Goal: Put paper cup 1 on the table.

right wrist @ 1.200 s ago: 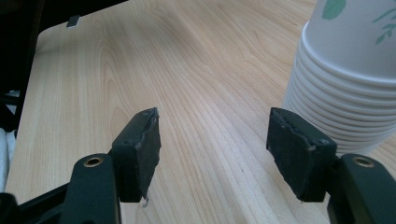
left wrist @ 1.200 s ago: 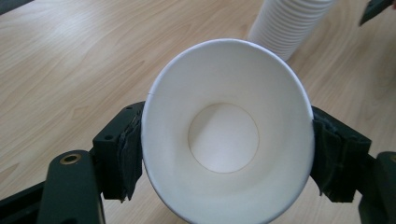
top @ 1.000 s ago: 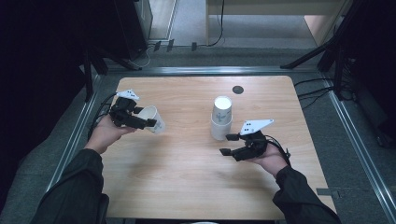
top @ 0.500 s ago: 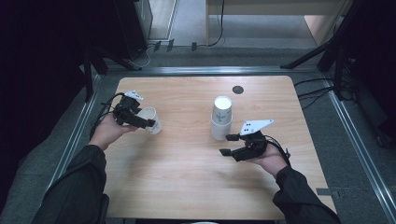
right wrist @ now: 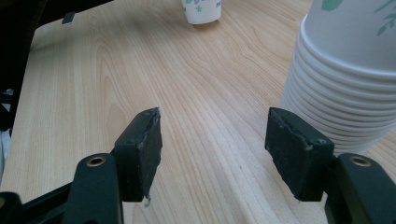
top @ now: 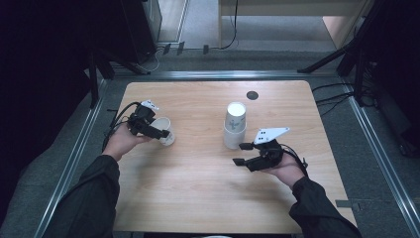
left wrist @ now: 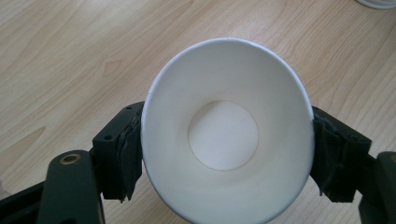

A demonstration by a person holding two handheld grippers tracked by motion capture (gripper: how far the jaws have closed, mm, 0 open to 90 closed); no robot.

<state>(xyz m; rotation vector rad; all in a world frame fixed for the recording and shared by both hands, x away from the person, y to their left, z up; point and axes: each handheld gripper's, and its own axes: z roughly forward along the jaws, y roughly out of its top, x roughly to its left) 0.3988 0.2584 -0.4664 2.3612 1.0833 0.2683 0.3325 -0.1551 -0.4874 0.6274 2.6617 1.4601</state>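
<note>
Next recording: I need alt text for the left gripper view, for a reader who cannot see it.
A white paper cup, its open mouth toward the camera, is clamped between the left gripper's two black jaws, one on each side of its wall. Light wooden table lies behind it.

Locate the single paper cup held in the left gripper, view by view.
High view: paper cup left of centre, on its side in the left gripper.
Left gripper view: centre, mouth toward the camera, a jaw at each side.
Right gripper view: top centre, far off.
Shared landmark: cup stack.
</note>
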